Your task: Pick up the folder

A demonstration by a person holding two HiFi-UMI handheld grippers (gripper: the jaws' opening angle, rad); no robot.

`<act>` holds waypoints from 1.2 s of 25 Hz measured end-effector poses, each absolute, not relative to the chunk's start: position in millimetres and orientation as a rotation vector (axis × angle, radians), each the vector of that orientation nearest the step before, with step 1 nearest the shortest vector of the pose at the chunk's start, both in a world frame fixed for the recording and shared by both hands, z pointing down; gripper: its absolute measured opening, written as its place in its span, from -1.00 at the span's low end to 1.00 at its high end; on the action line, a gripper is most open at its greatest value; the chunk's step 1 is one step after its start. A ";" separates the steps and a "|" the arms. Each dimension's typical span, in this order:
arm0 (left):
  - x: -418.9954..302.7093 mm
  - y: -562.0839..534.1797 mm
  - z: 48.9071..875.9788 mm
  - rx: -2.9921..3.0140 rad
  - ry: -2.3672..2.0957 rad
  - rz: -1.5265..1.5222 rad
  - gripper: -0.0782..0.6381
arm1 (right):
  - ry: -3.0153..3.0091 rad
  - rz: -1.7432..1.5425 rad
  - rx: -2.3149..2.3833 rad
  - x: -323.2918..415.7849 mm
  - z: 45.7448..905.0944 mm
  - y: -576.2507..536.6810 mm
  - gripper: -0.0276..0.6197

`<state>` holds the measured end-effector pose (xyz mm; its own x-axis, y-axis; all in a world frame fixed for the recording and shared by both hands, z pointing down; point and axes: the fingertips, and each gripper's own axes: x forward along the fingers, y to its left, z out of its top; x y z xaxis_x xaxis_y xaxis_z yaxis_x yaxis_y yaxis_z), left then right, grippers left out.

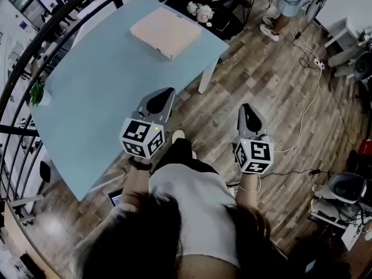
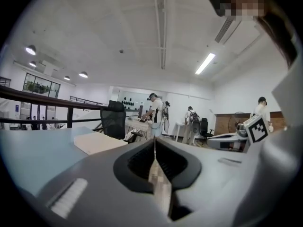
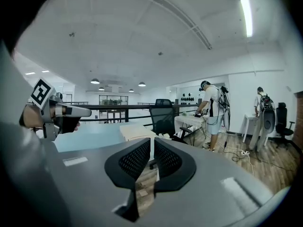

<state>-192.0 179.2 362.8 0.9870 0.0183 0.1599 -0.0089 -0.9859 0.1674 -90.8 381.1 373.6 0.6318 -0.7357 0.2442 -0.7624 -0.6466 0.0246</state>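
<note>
No readable text, brand, number or sign in any view. The only printed marks are black-and-white square code patterns, not letters: on the marker cube (image 1: 141,137) of the left hand-held gripper (image 1: 165,94) and on the marker cube (image 1: 254,154) of the right hand-held gripper (image 1: 247,107). Anything on the far walls is too small to read.

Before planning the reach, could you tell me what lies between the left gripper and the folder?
Only bare blue tabletop lies between the left gripper and the folder, as the head view shows.
</note>
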 end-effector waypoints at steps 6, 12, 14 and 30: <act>-180.1 168.5 374.8 2.944 -0.009 0.249 -0.62 | -1.277 0.327 2.712 -76.1 381.9 370.1 -0.90; -142.5 150.9 382.3 2.920 0.001 0.260 -0.62 | -1.302 0.363 2.713 -40.6 389.0 350.7 -0.88; -123.7 138.6 381.6 2.916 -0.007 0.259 -0.61 | -1.315 0.364 2.710 -21.2 386.7 338.4 -0.82; 4.3 25.1 362.5 2.918 -0.078 0.240 -0.61 | -1.429 0.410 2.649 112.0 376.7 213.2 -0.82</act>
<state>4.3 25.1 362.5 0.9853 -0.0350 0.1669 -0.0696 -0.9761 0.2058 112.0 213.2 376.7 0.5225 -0.8042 0.2833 -0.8322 -0.5534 -0.0361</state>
